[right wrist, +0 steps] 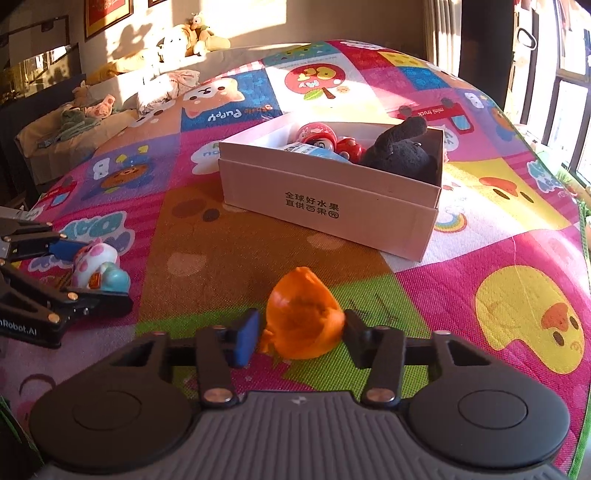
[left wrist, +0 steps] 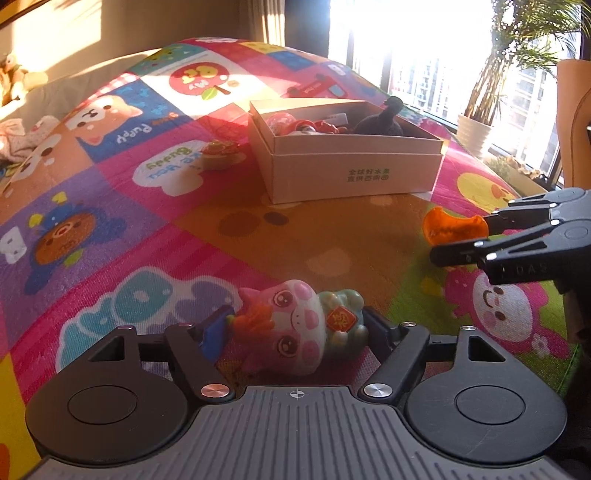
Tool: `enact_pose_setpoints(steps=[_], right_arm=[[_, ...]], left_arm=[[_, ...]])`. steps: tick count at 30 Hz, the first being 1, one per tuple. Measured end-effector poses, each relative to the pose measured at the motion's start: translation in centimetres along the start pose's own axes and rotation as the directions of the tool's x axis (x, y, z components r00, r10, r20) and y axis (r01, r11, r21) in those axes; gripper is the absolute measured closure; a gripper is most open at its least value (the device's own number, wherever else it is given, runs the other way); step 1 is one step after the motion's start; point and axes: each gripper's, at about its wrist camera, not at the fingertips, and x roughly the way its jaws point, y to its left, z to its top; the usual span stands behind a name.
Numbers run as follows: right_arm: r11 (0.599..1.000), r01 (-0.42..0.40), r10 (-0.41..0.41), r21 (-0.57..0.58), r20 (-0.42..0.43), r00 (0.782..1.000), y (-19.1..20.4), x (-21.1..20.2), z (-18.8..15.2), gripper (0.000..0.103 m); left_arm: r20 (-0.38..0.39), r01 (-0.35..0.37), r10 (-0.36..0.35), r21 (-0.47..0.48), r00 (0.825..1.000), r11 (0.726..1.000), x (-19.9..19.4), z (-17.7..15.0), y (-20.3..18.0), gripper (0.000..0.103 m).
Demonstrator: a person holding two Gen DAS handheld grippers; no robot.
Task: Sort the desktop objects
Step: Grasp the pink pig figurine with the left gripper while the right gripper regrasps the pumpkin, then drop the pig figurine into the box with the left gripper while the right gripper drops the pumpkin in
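A pink-and-white pig figurine (left wrist: 295, 328) with a teal body lies on its side on the colourful play mat (left wrist: 147, 206), between the jaws of my left gripper (left wrist: 295, 332); both pads touch it. The right wrist view shows the same figurine (right wrist: 98, 266) in that gripper (right wrist: 88, 277) at the left edge. An orange translucent toy (right wrist: 303, 314) sits on the mat with my right gripper (right wrist: 301, 338) shut on it, also seen as the orange toy (left wrist: 454, 225) held by the right gripper (left wrist: 465, 238). Beyond both stands an open white cardboard box (right wrist: 325, 206).
The box (left wrist: 351, 147) holds a black plush toy (right wrist: 399, 151) and several small red and white toys (right wrist: 317, 136). A small yellow-and-red toy (left wrist: 219, 155) sits on the mat left of the box. Plush animals (right wrist: 192, 33) lie behind the mat; a potted plant (left wrist: 476, 129) stands by the window.
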Motion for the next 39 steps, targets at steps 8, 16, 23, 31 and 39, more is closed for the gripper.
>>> enact_pose_setpoints(steps=[8, 16, 23, 31, 39], right_arm=[[0.999, -0.039, 0.043, -0.026, 0.172, 0.984, -1.2, -6.3, 3.2, 0.059], [1.0, 0.03, -0.031, 0.008, 0.361, 0.932, -3.6, -11.0, 7.6, 0.059], [0.997, 0.062, -0.076, 0.051, 0.351, 0.933, -5.1, -9.8, 8.7, 0.059], [0.994, 0.046, -0.073, 0.098, 0.288, 0.955, -6.5, -5.9, 10.8, 0.059], [0.99, 0.023, -0.051, 0.142, 0.196, 0.979, -6.2, 1.1, 14.6, 0.058]], left_arm=[[0.131, -0.034, 0.017, 0.126, 0.991, 0.991, -2.2, 3.8, -1.8, 0.029], [0.299, -0.052, 0.002, 0.16, 0.954, 0.986, 1.7, 13.4, -3.7, 0.029], [0.232, -0.018, 0.004, 0.058, 0.973, 0.998, 7.4, 14.9, -3.4, 0.012], [0.167, -0.006, 0.012, -0.039, 0.986, 0.999, 4.5, 9.1, -0.9, 0.006], [0.101, -0.053, 0.065, -0.122, 0.993, 0.991, 4.2, 6.9, 1.2, 0.003]])
